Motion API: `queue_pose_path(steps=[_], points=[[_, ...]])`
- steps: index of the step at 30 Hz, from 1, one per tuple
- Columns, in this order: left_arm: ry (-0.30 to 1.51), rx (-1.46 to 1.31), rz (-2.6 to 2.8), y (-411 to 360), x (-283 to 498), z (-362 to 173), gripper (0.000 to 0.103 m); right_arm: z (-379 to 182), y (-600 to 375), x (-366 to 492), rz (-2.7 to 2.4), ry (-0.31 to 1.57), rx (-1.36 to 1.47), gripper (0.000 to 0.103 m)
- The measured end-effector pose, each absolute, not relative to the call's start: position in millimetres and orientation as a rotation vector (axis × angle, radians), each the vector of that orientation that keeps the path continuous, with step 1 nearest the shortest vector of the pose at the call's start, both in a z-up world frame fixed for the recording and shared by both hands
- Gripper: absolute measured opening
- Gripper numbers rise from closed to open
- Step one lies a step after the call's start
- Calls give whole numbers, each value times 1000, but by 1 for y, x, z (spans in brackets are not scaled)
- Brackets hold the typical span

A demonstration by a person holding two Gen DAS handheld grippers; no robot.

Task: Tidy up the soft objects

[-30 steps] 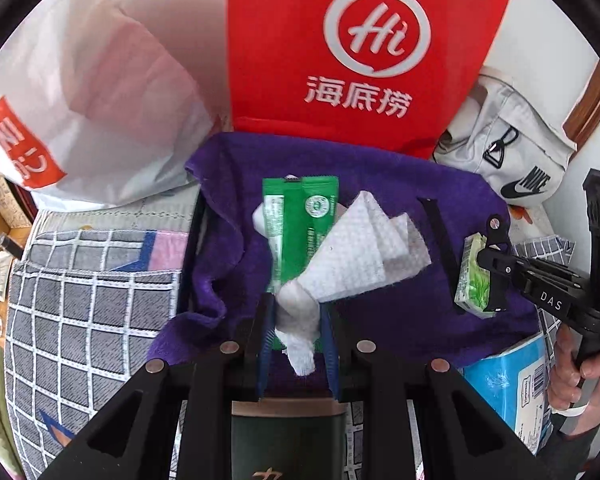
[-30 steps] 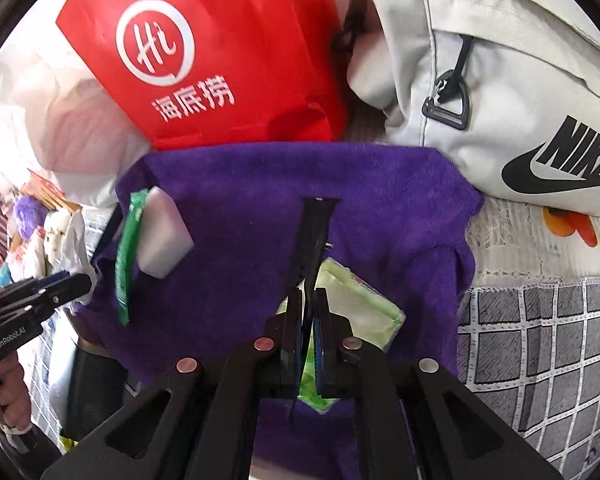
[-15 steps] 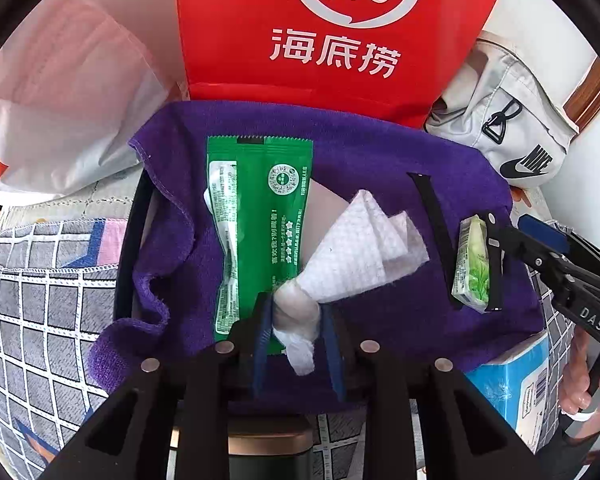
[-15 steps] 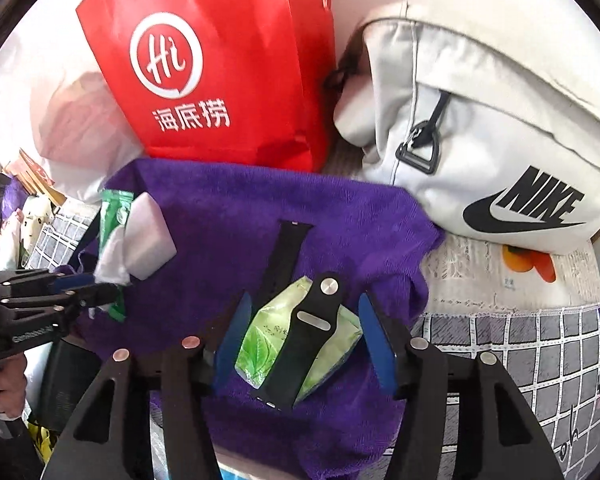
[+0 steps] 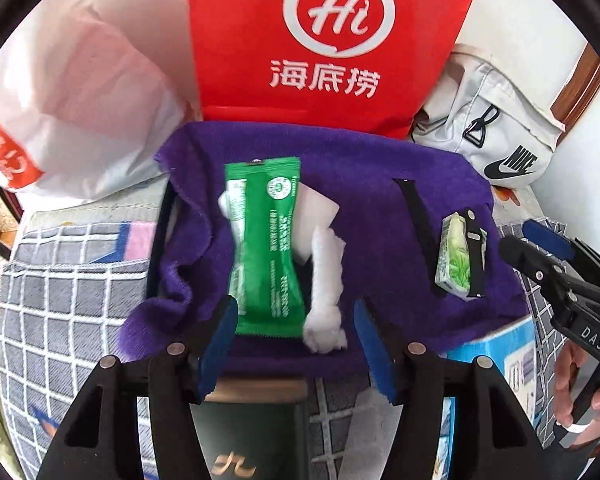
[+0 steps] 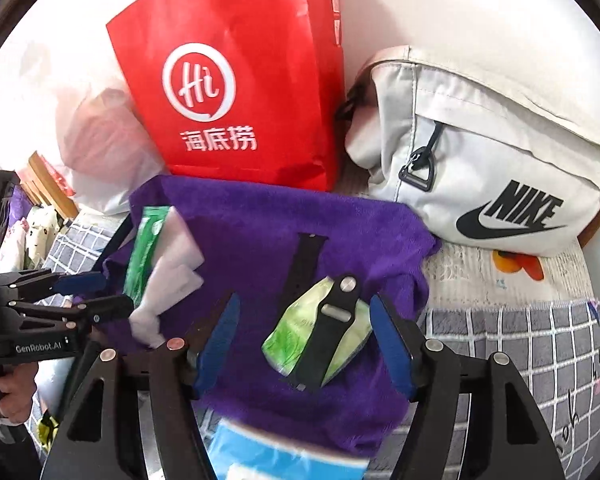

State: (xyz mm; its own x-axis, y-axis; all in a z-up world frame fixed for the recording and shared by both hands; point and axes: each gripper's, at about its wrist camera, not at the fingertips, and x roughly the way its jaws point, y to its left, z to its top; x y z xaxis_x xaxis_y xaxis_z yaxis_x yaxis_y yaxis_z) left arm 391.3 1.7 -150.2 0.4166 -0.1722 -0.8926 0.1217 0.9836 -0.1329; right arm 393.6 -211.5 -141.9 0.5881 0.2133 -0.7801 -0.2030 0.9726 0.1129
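A purple towel (image 5: 380, 184) is spread out with soft things on it. A green packet (image 5: 264, 248), a white block (image 5: 316, 212) and a twisted white tissue (image 5: 326, 280) lie at its left. My left gripper (image 5: 296, 308) hangs just over their near ends, its jaws opening, the pads pressing on nothing. At the right lie a black strap (image 6: 306, 264) and a green tissue pack (image 6: 296, 332) with a short black strap piece (image 6: 332, 332) on top. My right gripper (image 6: 304, 304) straddles that pack, its jaws opening and clear of it.
A red paper bag (image 5: 332, 40) stands behind the towel, a white plastic bag (image 5: 80, 100) to its left, a grey Nike bag (image 6: 500, 184) to its right. A blue pack (image 6: 268, 456) sits under the towel's near edge. A checked grey blanket (image 5: 60, 300) covers the surface.
The left gripper opened and let go of the white tissue, which now lies on the towel. The right gripper opened off the strap and pack and drew back upward.
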Motion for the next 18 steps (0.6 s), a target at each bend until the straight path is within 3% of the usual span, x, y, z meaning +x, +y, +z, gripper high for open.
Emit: queue_pose_path(steps=[7, 18], points=[[1042, -75, -176, 19, 347, -120, 58, -125, -209, 345, 246, 870, 75, 67], [979, -111, -183, 49, 266, -98, 58, -133, -186, 261, 314, 969, 121, 71]])
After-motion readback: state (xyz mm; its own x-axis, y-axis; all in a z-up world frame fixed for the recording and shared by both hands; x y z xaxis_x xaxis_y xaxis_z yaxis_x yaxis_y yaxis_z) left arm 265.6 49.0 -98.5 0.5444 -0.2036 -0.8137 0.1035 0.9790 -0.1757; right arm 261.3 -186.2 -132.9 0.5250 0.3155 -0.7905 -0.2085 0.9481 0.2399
